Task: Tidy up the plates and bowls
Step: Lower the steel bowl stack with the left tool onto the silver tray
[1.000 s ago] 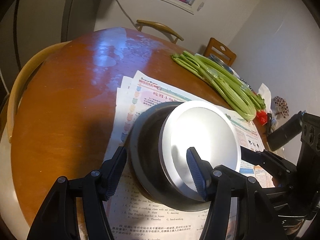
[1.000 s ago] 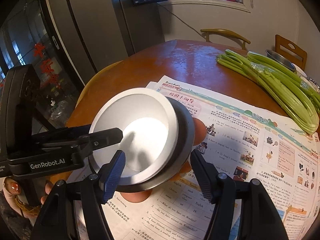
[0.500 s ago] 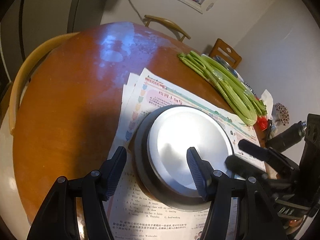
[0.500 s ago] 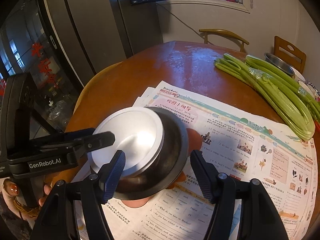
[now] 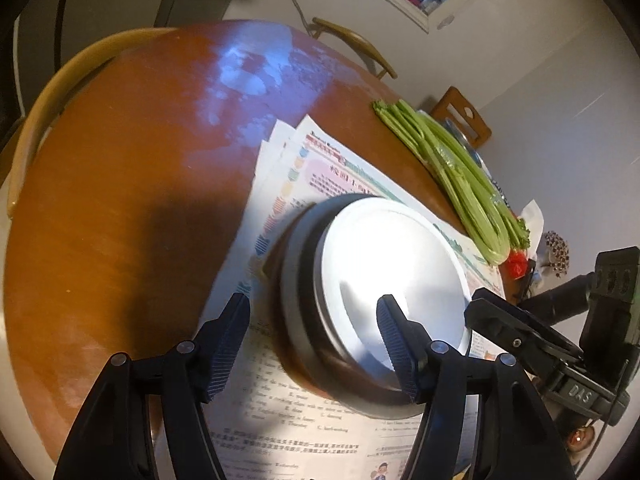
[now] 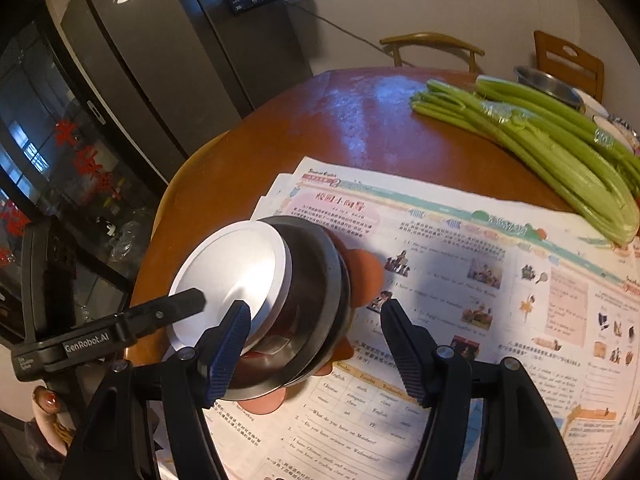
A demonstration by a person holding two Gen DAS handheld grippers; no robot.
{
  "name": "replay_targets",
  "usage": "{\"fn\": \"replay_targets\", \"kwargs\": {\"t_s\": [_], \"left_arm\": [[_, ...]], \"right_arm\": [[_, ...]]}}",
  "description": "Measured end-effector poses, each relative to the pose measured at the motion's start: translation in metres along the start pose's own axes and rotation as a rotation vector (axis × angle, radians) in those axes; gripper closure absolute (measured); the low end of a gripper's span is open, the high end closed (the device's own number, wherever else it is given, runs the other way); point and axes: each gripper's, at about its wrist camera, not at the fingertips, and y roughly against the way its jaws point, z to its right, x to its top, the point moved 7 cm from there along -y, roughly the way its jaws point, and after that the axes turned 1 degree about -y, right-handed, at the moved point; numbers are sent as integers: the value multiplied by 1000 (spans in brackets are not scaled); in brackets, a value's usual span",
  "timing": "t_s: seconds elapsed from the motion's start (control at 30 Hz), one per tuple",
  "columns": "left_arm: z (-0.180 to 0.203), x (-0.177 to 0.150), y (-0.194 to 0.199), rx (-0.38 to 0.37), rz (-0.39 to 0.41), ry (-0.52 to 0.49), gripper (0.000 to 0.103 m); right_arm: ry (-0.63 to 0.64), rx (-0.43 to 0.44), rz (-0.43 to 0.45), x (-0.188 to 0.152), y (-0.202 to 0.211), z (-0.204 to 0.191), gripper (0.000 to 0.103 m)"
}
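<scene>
Steel bowl [image 6: 312, 304] on newspaper [image 6: 480, 280], worktop [image 5: 120, 200]; white plate [image 5: 392, 276] nested inside. My left tool [image 5: 316, 344] opening, straddling rim, releasing. My right tool [image 6: 316, 344] unclenched, empty, standing by.

The orange mat [image 6: 366, 268] is mostly hidden beneath the steel bowl [image 6: 316, 304]. At two o'clock a metal basin [image 6: 548, 84] sits half behind the celery [image 6: 560, 148]. The newspaper [image 6: 500, 300] runs off the lower edge, its small print unreadable.

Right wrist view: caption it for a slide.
White bowl nested in a steel bowl on newspaper, celery behind.
</scene>
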Motion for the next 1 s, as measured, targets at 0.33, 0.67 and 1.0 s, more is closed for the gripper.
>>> {"fn": "replay_targets", "kwargs": {"t_s": [0.33,0.67,1.0], "left_arm": [[5,0,-20,15,-54,-7,35],[9,-1,-32,34,-71,-21,34],[16,-3,-37,30,-79,-30,33]], "right_arm": [[57,9,-45,-4,-12,-14,36],[95,-11,-76,-7,-25,-18,35],[71,8,-98,-10,-28,-9,33]]}}
